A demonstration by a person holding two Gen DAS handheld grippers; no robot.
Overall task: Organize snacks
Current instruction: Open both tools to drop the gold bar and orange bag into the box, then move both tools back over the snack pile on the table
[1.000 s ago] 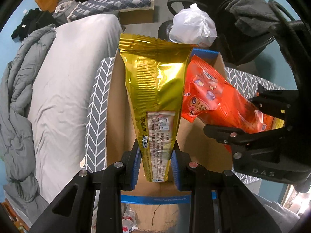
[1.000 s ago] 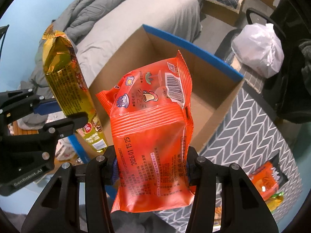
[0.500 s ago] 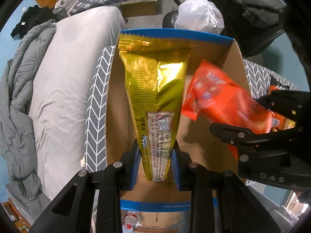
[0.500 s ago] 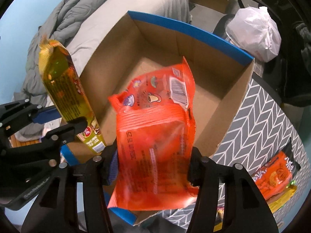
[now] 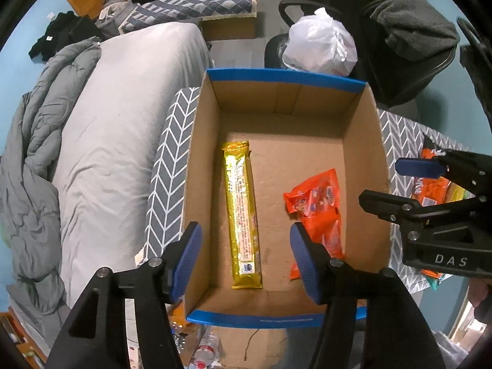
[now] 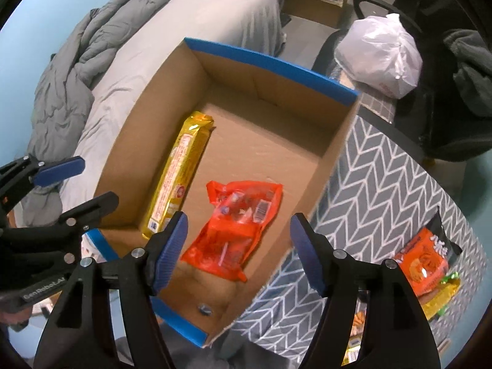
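Snacks released: the gold packet (image 5: pixel 243 215) and orange packet (image 5: pixel 319 215) lie side by side, apart, on the floor of the cardboard box (image 5: pixel 363 129), centre frame. My left gripper (image 5: pixel 246 256) and right gripper (image 6: pixel 236 250) hang above it; their jaws have just been opening and stand wide, nothing between them. I judge this drop done; next I must reach the loose packets (image 6: pixel 424 261) at lower right on the chevron cloth (image 6: pixel 384 178). Only the right wrist view shows those clearly. Only the left wrist view shows the box's near blue rim whole.
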